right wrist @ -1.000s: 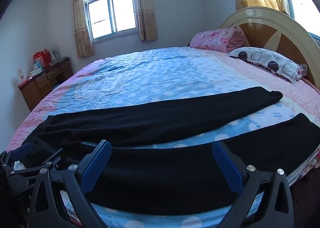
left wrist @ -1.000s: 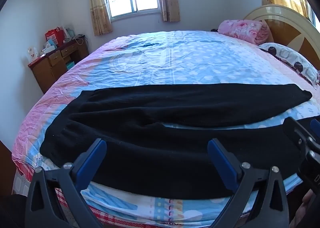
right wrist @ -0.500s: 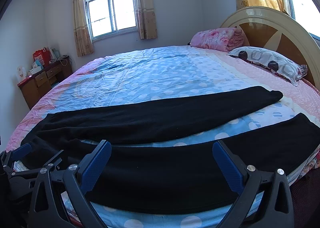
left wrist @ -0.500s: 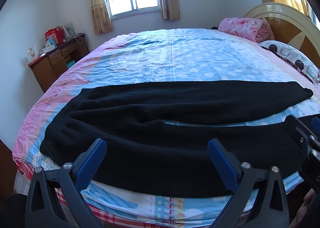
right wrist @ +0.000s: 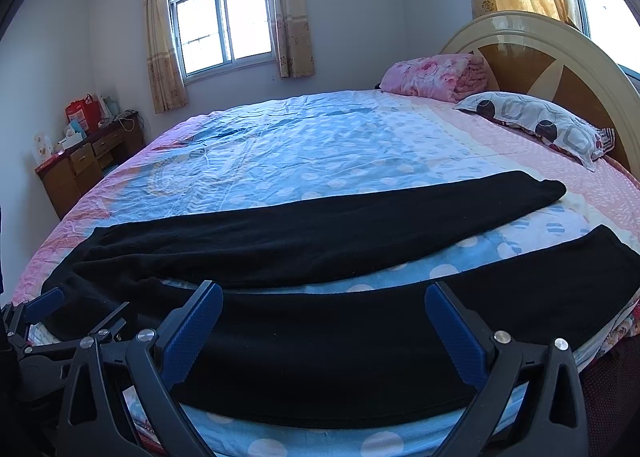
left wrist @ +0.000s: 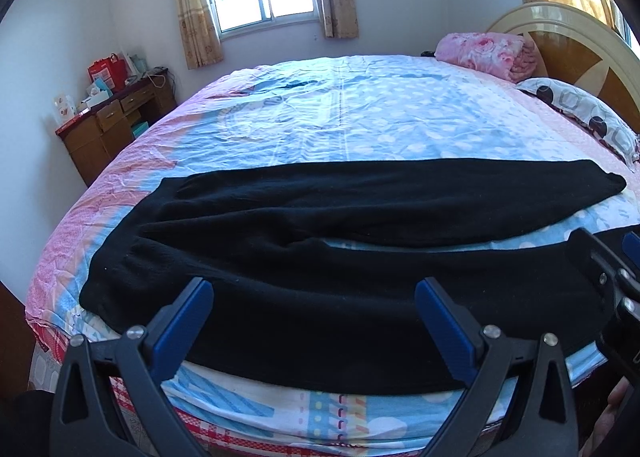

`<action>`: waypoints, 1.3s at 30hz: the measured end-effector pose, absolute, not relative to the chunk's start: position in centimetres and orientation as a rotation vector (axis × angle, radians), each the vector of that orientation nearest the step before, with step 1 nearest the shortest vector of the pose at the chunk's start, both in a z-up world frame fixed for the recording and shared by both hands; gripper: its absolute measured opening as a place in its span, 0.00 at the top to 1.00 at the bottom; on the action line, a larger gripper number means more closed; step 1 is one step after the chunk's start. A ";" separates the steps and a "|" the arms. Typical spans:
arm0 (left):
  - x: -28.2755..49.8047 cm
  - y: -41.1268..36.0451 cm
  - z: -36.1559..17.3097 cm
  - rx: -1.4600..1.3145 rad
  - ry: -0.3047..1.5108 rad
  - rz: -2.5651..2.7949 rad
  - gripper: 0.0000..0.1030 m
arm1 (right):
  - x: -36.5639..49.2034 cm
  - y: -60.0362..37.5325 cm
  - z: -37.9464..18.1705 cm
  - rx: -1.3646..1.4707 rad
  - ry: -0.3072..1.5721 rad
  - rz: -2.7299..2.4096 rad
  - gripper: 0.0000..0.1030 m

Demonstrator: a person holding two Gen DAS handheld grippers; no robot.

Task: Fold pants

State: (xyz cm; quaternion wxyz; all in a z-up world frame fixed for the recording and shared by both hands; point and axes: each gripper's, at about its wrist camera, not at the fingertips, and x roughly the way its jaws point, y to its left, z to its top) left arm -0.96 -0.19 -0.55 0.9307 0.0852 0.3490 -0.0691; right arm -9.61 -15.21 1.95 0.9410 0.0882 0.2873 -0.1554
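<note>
1. Black pants [left wrist: 320, 257] lie spread flat along the near edge of the bed [left wrist: 360, 117], legs pointing toward 3 o'clock.
2. Left gripper [left wrist: 314, 293] hovers above the near leg, jaws spread, empty.
3. Right gripper [right wrist: 324, 297] likewise, jaws spread.

Pants [left wrist: 320, 257] spread across near edge of bed [left wrist: 360, 117], waist left, 2 legs running right, 1 behind the other with a gap between. Left gripper [left wrist: 314, 313] and right gripper [right wrist: 322, 317] before near leg, jaws apart. Pillow [right wrist: 540, 125] and folded blanket [right wrist: 432, 75] far right against headboard [right wrist: 560, 69]. Desk [left wrist: 112, 121] left of bed.
</note>
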 end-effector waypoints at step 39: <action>-1.1 0.0 -1.2 0.177 0.730 -0.136 0.00 | -9.5 -14.9 1.5 0.175 0.604 -0.314 0.01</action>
